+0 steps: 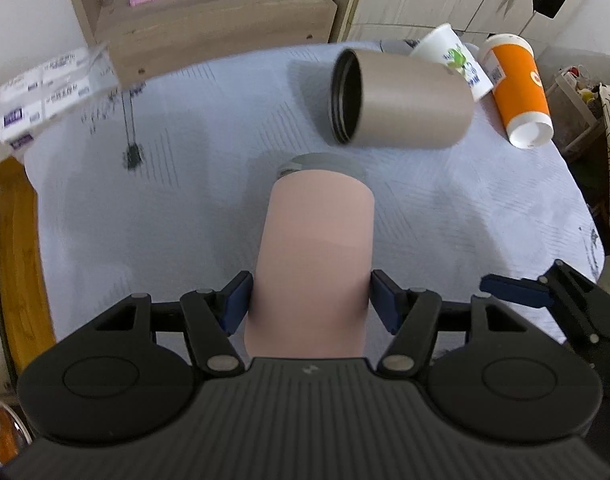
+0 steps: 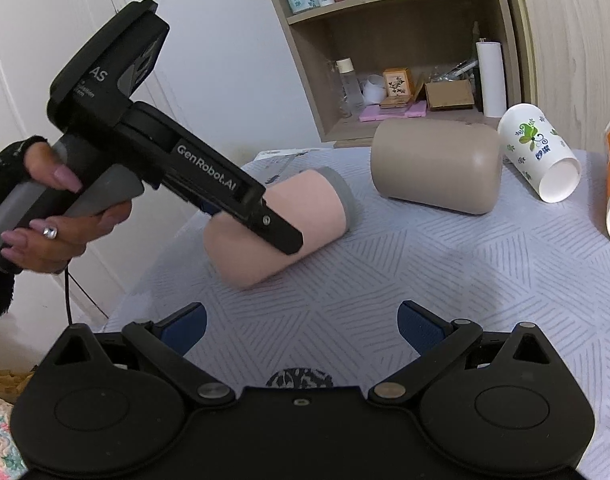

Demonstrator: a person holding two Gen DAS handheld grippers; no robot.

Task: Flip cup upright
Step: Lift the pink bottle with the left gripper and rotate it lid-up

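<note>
A pink cup (image 1: 315, 256) with a grey rim lies on its side on the pale patterned tablecloth (image 1: 153, 200). My left gripper (image 1: 311, 300) is shut on the pink cup, its blue pads against both sides of the body near the base. In the right wrist view the cup (image 2: 305, 208) lies tilted, with the left gripper (image 2: 265, 220) clamped across it. My right gripper (image 2: 301, 324) is open and empty above the cloth in front of the cup. It also shows at the right edge of the left wrist view (image 1: 517, 290).
A taupe tumbler (image 1: 405, 104) lies on its side behind the pink cup. A white paper cup with a green print (image 1: 457, 60) and an orange cup (image 1: 519, 92) lie on their sides at the back right. A wooden shelf unit (image 2: 405, 52) stands behind the table.
</note>
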